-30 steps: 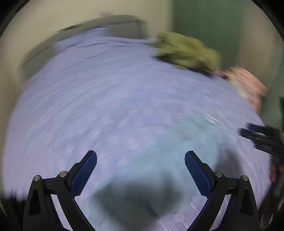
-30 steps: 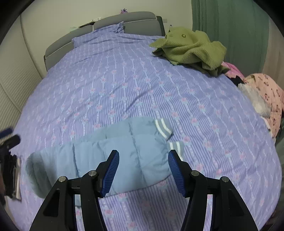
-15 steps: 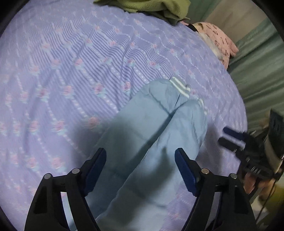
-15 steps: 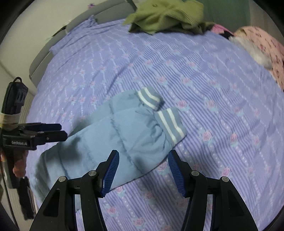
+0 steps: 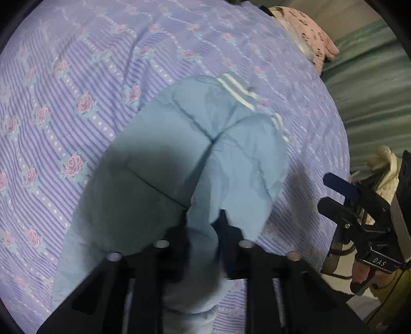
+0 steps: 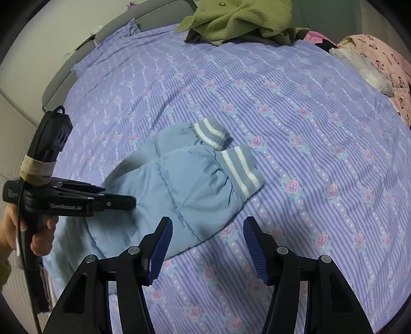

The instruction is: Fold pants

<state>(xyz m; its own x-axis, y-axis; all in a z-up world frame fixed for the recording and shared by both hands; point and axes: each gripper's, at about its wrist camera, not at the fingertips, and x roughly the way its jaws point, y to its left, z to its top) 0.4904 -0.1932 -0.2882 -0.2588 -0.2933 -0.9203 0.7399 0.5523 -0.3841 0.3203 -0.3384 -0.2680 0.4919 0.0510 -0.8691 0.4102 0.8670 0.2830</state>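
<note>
The left gripper (image 5: 203,218) has just closed its jaws on the near end of the pants (image 6: 185,185) lying on the bed (image 6: 308,115), readying a fold, while the right gripper (image 6: 206,246) hovers open.

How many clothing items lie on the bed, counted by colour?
Blue: 1, the pants
Green: 1, a garment
Pink: 1, a garment
Total: 3 that can be told apart; something bright pink and black by the green one is too hidden to count.
</note>
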